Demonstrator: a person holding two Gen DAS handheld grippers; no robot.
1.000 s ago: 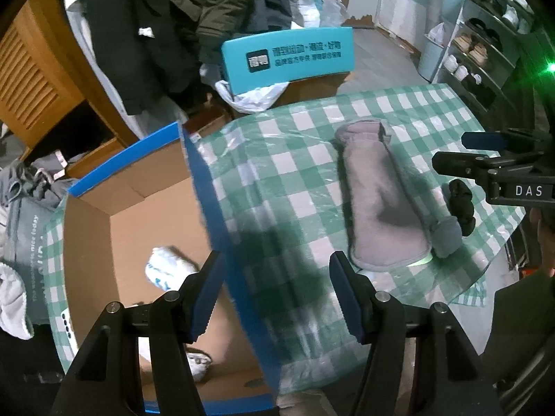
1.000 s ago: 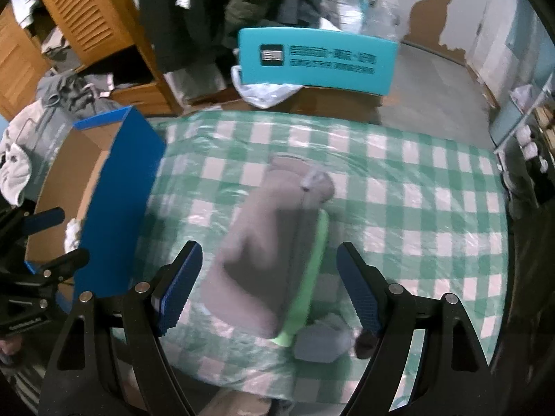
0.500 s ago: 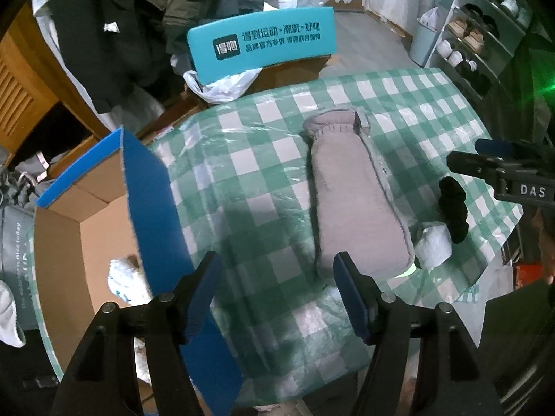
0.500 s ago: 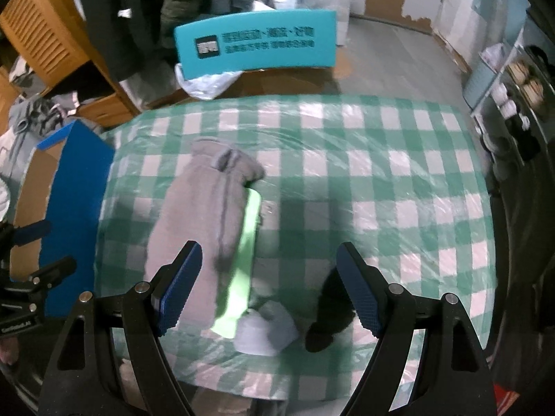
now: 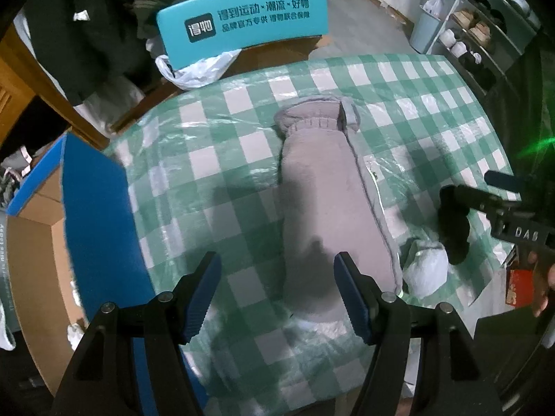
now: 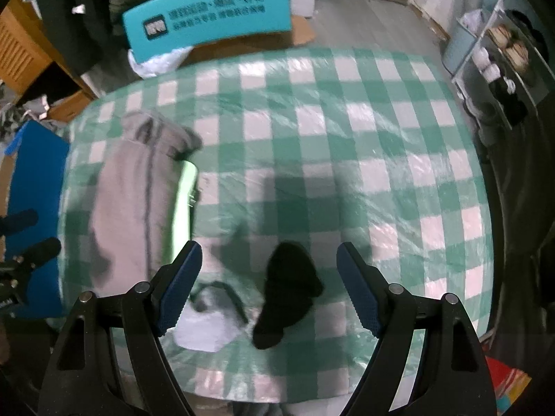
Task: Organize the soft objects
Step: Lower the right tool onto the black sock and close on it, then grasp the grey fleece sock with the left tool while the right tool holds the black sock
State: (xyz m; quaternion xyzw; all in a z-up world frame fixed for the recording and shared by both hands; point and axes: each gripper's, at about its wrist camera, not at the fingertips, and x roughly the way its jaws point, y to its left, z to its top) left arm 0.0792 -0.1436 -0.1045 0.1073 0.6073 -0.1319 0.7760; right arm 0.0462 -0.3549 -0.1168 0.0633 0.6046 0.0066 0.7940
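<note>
**newb_folds:** Why were both tools parked over the table with nothing in them?

**umi_tinkerer:** Looked like a lineup to me. The left gripper (image 5: 275, 289) had its fingers spread wide and empty, pointing down over the near end of the long grey fleece cover (image 5: 326, 201). That thing lay flat along the green-checked tablecloth (image 5: 215, 159), with a lime-green strip (image 6: 184, 204) peeking out along one side. The left jaws had just widened a bit more too, nothing between the pads, so I'd guess it was sizing up for a wide, squashy grab.

**newb_folds:** And the right one?

**umi_tinkerer:** The right gripper (image 6: 269, 284) was equally wide apart and empty, sitting above the black sock bundle (image 6: 286, 291), which lay just beside a pale balled-up sock (image 6: 204, 329) near the table edge. Small lump, so it'd fit between the pads easily.

**newb_folds:** Where's it all going?

**umi_tinkerer:** Probably the blue-edged cardboard box (image 5: 86, 208) butted up against the table's left side. Some white soft items (image 5: 74, 332) were already in there, so my guess is everything gets dropped in.
</note>
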